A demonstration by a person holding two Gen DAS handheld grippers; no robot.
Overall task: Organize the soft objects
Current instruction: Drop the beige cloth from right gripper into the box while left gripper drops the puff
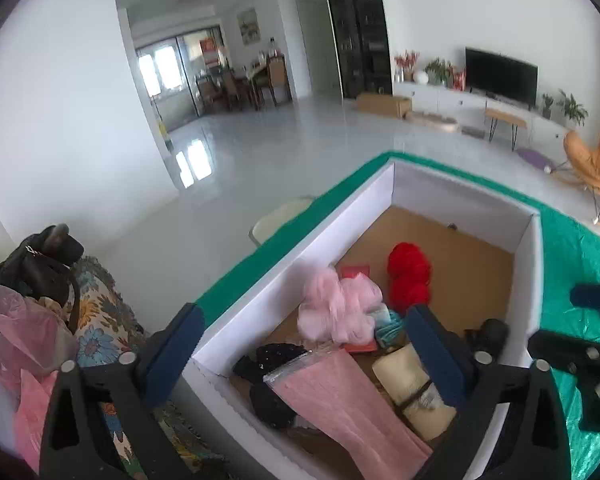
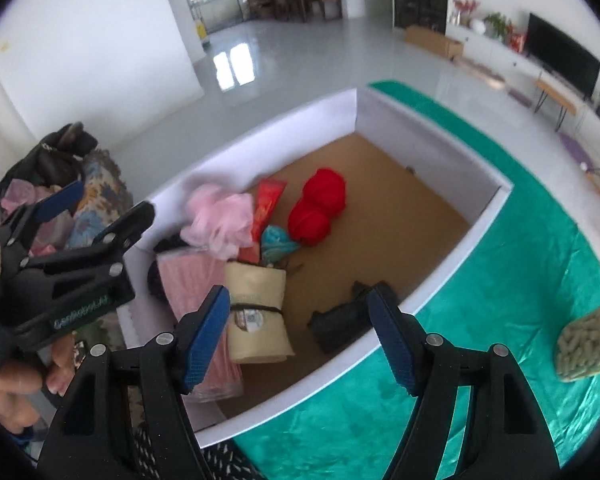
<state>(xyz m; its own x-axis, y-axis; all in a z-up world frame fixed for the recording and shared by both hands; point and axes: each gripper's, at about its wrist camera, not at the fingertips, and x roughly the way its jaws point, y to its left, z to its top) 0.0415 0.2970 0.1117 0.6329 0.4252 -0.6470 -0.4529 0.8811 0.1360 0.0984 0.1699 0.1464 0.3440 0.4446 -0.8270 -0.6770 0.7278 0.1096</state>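
A white-walled box [image 2: 440, 284] with a brown floor holds red yarn [image 2: 318, 206], a pink pouf [image 2: 220, 220] and a cream roll [image 2: 256, 312]; the counter [image 2: 500, 280] is green.

— What sort of place is this?
— A home, an open living room: a television [image 1: 501, 74] on a low white cabinet [image 1: 452, 96] far ahead of the jaws.
— Anything else?
— A dining table with chairs [image 1: 244, 82] beyond them to the left, and a tan lounge chair [image 1: 596, 164] off right.
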